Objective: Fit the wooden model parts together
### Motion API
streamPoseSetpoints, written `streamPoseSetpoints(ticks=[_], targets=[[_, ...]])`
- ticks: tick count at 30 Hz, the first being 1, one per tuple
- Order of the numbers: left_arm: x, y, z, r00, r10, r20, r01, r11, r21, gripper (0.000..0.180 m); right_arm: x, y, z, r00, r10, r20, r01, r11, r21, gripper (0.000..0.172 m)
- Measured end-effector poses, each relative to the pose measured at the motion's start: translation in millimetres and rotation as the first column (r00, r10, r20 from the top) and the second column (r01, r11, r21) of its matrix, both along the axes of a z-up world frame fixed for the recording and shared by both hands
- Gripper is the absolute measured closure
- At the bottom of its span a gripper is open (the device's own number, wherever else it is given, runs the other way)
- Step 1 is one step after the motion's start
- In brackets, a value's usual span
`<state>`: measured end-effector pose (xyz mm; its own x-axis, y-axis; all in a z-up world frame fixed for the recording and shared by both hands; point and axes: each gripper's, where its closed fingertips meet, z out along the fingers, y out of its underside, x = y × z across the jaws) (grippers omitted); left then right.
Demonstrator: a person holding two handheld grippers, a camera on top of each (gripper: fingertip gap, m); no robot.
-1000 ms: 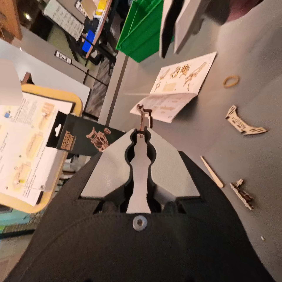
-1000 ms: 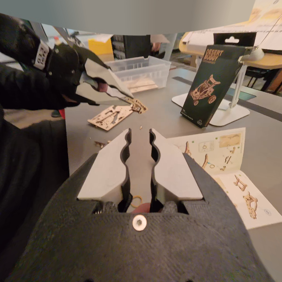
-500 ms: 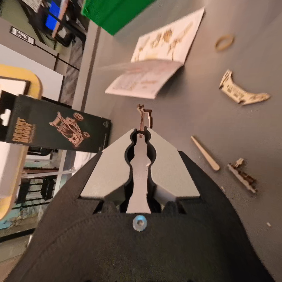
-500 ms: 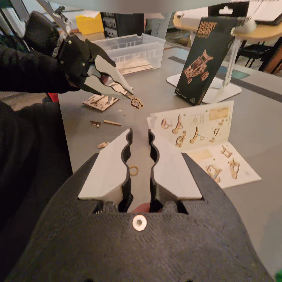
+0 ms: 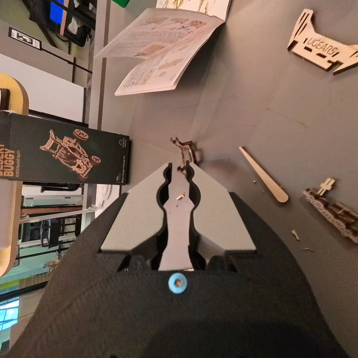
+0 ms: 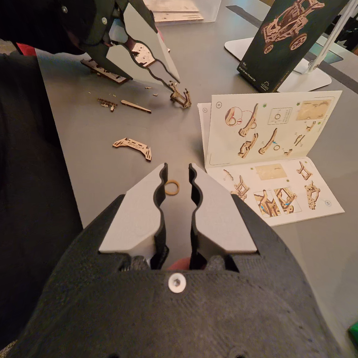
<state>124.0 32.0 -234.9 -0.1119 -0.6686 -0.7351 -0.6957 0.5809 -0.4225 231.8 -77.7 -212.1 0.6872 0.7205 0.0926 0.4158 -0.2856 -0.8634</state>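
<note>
Counter (image 6: 120,124): grey, kit spread over it. Judged early to midway in the build.

Booklet (image 6: 271,155) lies open at the right. Box (image 6: 280,44) stands behind it, a laser-cut sheet (image 6: 143,54) at the back.

Done so far: one small frame (image 6: 181,97) of slotted pieces stands on the counter. A second small sub-assembly (image 6: 107,102) lies apart.

Left to fit: curved plate (image 6: 133,145), tapered stick (image 6: 135,106), rubber ring (image 6: 171,187), all loose.

Left tool (image 5: 179,167): jaws parted, the frame's end against the right pad, clear of the left. Not a grip.

Right tool (image 6: 177,170): open, empty, hovering above the ring.

Right wrist view alone shows the ring, the sheet and the frame's footing. Left wrist view alone shows the gap at the left pad and wood crumbs (image 5: 180,196) between the fingers.
</note>
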Motion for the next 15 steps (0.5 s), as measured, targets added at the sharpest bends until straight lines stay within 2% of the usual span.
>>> streamPoseSetpoints(ticks=[5,9,12,15], targets=[[-3.4,-1.3,-0.1,1.000,0.001,0.010,0.000,0.999,-0.045,0.154,-2.5,-0.5,-1.6,1.000,0.010,0.021,-0.010,1.000,-0.002,0.152],[-15.6,-1.9,20.4,0.997,0.054,0.050,-0.051,0.996,-0.076,0.144,-21.6,-4.9,-3.3,0.994,0.086,0.073,-0.086,0.996,0.001,0.154],[-16.3,-22.1,42.5,0.994,0.059,0.093,-0.049,0.993,-0.104,0.145,-35.7,-3.9,-13.7,0.976,0.161,0.147,-0.159,0.987,-0.027,0.154],[-7.4,-55.5,47.7,0.992,0.045,0.115,-0.023,0.982,-0.187,0.149,-47.6,-3.8,-34.4,0.950,0.237,0.201,-0.212,0.968,-0.137,0.149]])
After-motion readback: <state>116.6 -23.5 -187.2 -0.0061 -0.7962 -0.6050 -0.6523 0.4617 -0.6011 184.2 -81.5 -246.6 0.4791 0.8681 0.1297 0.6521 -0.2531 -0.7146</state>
